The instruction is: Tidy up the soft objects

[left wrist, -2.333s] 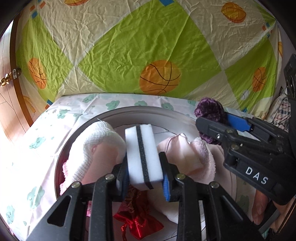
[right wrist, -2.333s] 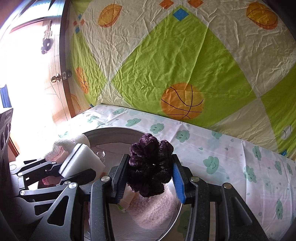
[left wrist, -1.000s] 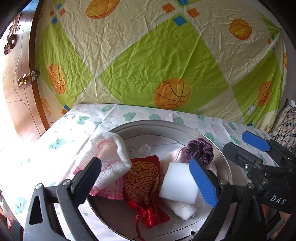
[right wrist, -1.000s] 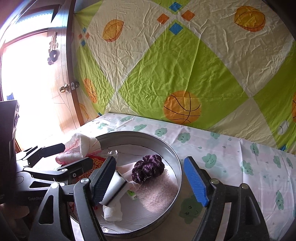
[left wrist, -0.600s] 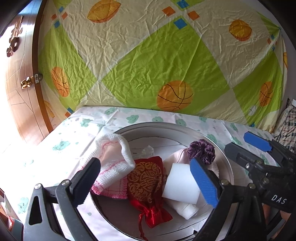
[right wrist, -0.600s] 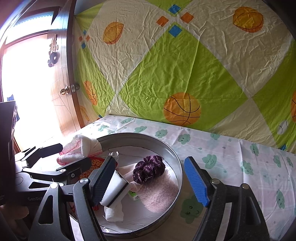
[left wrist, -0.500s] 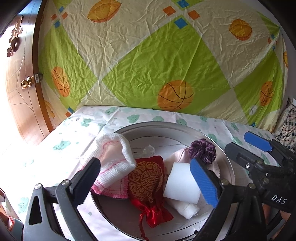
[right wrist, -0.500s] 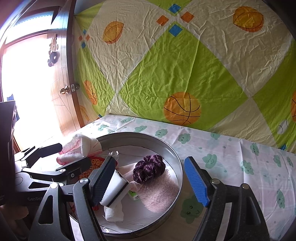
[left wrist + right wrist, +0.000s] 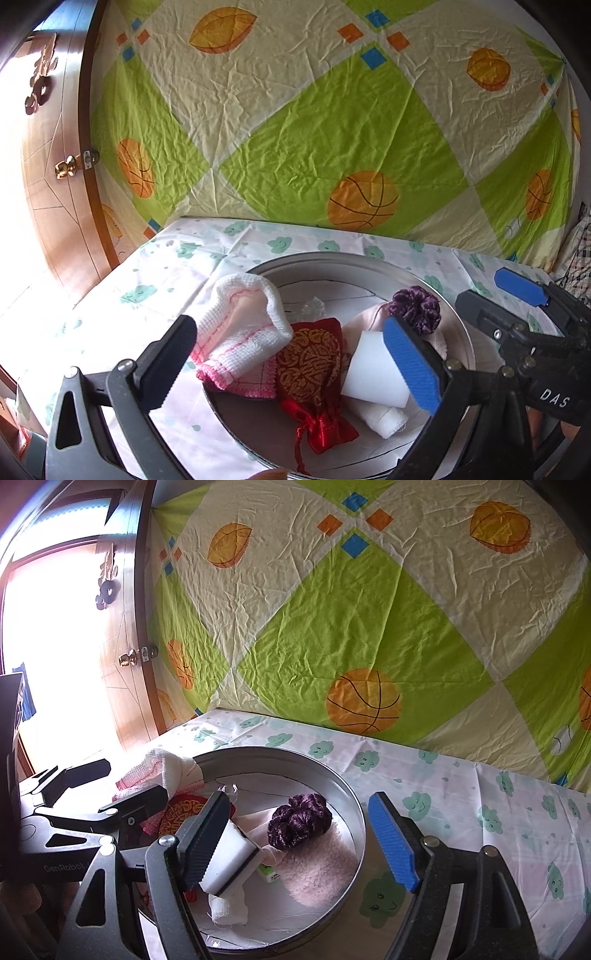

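A round metal tray (image 9: pixel 369 260) (image 9: pixel 347 786) holds several soft things: a white sponge with a black stripe (image 9: pixel 373 373) (image 9: pixel 232 860), a purple scrunchie (image 9: pixel 415 310) (image 9: pixel 299 819), a red and gold pouch (image 9: pixel 310 365), a white and pink knitted cloth (image 9: pixel 243 332) (image 9: pixel 162 768) draped over the left rim, a pale pink cloth (image 9: pixel 317 867). My left gripper (image 9: pixel 291 365) is open and empty above the tray's near side. My right gripper (image 9: pixel 299 838) is open and empty above the tray's right side.
The tray stands on a table with a white cloud-print cloth (image 9: pixel 461 786). A green and cream sheet with basketballs (image 9: pixel 332 122) hangs behind. A wooden door (image 9: pixel 48 177) is at the left. Each gripper shows in the other's view, the right (image 9: pixel 524 332) and the left (image 9: pixel 85 812).
Both grippers opened: the left let go of the sponge and the right let go of the scrunchie, both now lying in the tray. Both grippers drew back and up.
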